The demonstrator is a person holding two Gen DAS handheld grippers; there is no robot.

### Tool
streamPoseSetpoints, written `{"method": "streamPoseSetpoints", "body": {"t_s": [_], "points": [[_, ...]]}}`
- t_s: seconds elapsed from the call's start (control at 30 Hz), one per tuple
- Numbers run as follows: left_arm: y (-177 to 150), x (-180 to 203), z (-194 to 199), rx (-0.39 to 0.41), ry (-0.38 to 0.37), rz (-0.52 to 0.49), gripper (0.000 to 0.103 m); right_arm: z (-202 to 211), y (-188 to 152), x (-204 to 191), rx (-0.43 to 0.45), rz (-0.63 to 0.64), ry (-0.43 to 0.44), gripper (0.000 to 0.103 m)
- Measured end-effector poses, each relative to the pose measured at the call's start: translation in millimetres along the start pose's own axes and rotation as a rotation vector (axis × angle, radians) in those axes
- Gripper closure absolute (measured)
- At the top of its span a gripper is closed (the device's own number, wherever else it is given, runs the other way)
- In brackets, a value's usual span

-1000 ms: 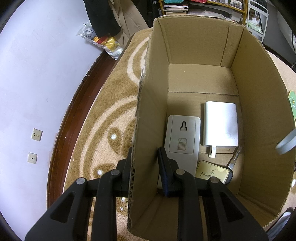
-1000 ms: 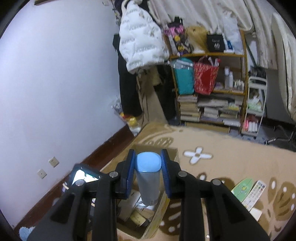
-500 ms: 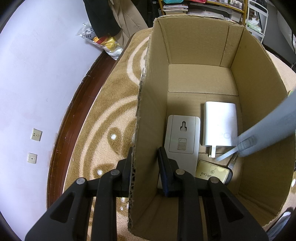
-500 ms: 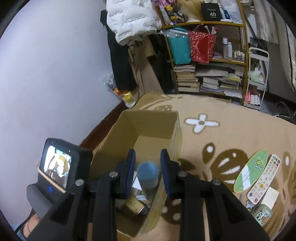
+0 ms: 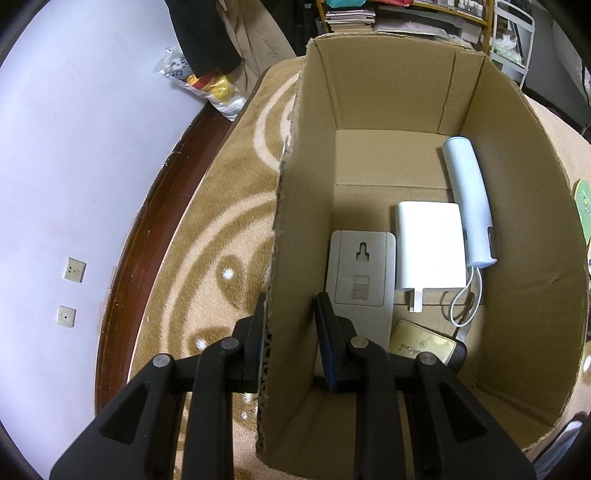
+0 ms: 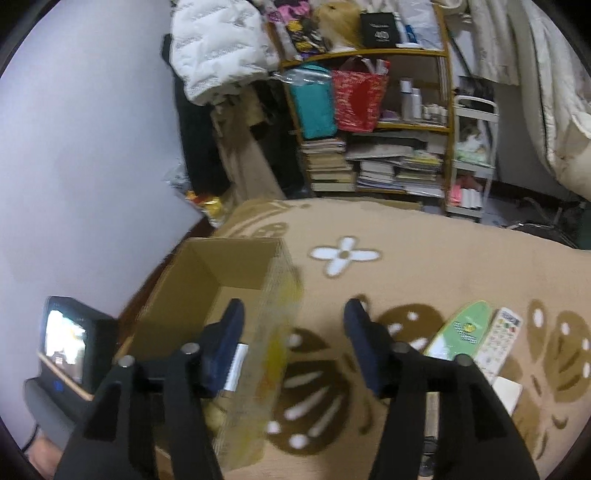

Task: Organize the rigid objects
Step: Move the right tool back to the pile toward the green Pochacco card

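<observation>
Inside the cardboard box (image 5: 369, 122), the pale blue cylindrical device (image 5: 468, 201) lies along the right wall beside a white charger (image 5: 428, 245), its cord looped toward a gold card tin (image 5: 421, 343). The left gripper (image 5: 290, 334) pinches the box's near wall to steady it. The right gripper (image 6: 293, 350) hangs wide and empty above the rim; it should clear the wall fully before swinging to the remote control (image 6: 496, 338) on the carpet (image 6: 406, 266).

1. We read "Card" printed, upside down to the left wrist view, on the gold card (image 5: 421, 344) lying in the cardboard box (image 5: 524, 229).
2. We read "40" on the black box (image 6: 380, 29) on the top shelf (image 6: 369, 54).
</observation>
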State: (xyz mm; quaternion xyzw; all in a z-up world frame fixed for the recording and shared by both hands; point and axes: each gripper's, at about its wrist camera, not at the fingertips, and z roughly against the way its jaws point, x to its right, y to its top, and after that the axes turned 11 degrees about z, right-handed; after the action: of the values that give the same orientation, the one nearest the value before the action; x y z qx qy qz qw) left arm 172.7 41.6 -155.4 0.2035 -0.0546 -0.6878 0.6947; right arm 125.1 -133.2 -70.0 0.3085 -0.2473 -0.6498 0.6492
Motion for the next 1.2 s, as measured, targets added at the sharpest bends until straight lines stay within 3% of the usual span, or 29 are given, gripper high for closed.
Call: {"method": "streamPoseSetpoints", "body": {"t_s": [0.4,0.63,0.8,0.97,1.2], "points": [[0,0,0,0.003,0.008,-0.009,0.08,-20,-12,60,-0.078,-0.105,-0.106,0.0],[0,0,-1,0.001,0.006,-0.006,0.08,-42,-24,85,-0.125,-0.113,-0.174,0.0],[0,4,-2,0.012,0.027,-0.02,0.08,-59,-31,103,-0.176,-0.126,-0.176,0.0],[0,3,-4,0.009,0.016,-0.012,0.08,-73,-32,120,-0.233,-0.099,-0.14,0.0],[3,2,-8,0.004,0.012,-0.005,0.08,-84,-43,147,-0.29,-0.176,-0.079,0.0]]}}
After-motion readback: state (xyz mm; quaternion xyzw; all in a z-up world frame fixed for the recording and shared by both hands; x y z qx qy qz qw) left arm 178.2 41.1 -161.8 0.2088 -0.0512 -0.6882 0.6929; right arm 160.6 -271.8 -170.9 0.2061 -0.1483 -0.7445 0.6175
